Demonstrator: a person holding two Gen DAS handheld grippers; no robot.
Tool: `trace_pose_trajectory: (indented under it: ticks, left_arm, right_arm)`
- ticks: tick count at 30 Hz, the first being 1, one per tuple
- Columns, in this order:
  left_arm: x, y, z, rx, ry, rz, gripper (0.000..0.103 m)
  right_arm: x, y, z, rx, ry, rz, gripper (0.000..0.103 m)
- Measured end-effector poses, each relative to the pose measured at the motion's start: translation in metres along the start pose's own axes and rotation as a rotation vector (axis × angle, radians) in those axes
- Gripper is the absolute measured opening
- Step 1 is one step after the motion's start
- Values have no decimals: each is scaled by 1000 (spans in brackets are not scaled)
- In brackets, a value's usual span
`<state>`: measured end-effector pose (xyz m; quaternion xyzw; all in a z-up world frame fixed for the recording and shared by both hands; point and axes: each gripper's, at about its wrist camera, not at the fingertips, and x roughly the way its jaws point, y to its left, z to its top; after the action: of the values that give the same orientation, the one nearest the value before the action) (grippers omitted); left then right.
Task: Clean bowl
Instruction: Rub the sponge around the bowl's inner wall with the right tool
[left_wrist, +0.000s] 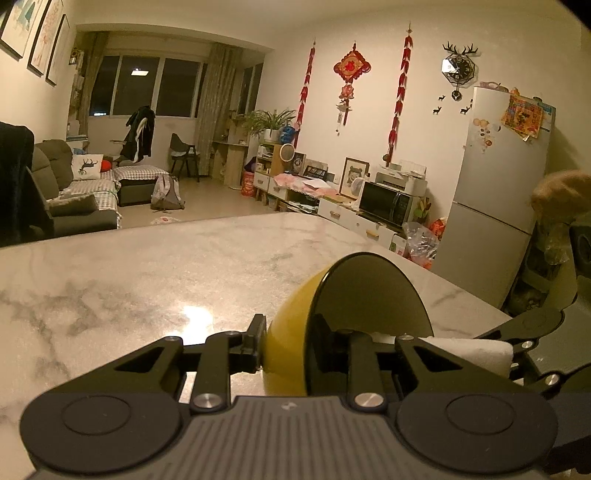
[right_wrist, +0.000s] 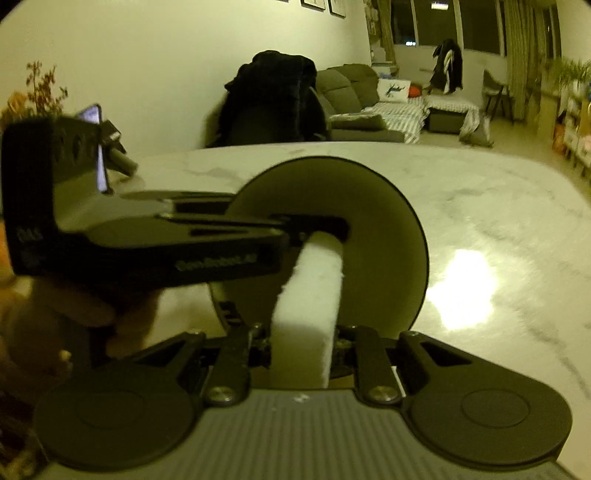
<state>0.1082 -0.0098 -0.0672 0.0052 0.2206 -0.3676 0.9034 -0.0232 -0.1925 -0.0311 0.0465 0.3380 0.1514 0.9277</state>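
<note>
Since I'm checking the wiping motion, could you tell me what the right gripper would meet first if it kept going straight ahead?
Probably the dark inside of the bowl: the right gripper holds a white sponge that points into it.

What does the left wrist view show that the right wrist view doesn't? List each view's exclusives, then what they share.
Left wrist only: the bowl's yellow outside, the fridge, the microwave, the wall clock.
Right wrist only: the white sponge reaching into the bowl, clamped in the right gripper; a hand holding the left gripper.
Both: the bowl's dark inside, the marble table, the sofa.
</note>
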Motion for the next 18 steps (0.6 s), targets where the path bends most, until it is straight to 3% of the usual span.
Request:
trace_pose_trajectory:
  ticks: [3, 11, 18]
  left_arm:
    - [0, -1, 0, 3, 1, 2, 26]
    - [0, -1, 1, 6, 5, 1, 27]
    - [-2, -1, -1, 7, 4, 2, 27]
  right_arm:
    - [1, -1, 0, 12, 3, 1, 19]
    - [-1, 0, 4, -35, -21, -95, 20]
    - [-6, -2, 2, -33, -32, -85, 22]
